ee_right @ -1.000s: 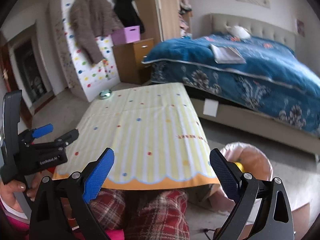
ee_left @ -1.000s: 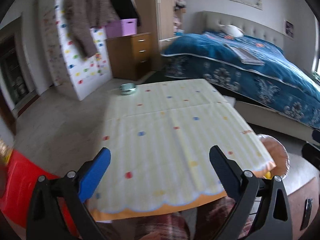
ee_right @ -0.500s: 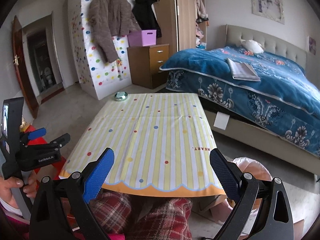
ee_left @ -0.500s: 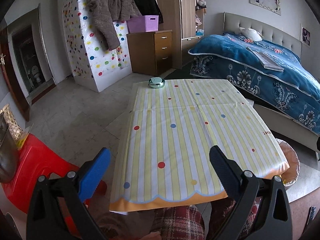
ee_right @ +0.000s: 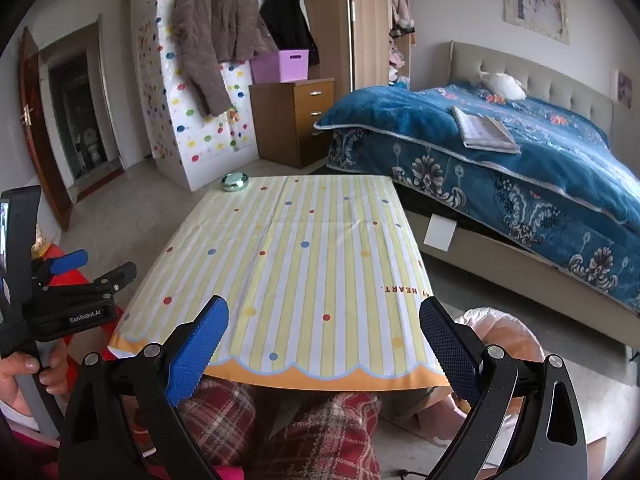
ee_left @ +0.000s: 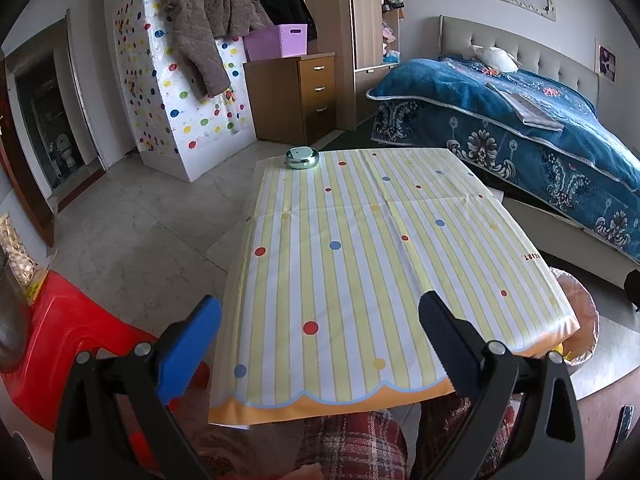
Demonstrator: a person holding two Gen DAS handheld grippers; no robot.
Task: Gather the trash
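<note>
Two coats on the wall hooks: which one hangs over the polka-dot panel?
The brown quilted coat: it drapes down over the polka-dot panel. The black coat hangs further right, above the purple bin.

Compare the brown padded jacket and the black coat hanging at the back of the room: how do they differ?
The brown padded jacket hangs against the white dotted panel; the black coat hangs further right, beside the wooden wardrobe. The jacket is quilted, with one sleeve dangling low; the coat looks smooth and dark. The lilac basket hides the coat's lower part, while the jacket shows in full. Both hang high, off the floor.
</note>
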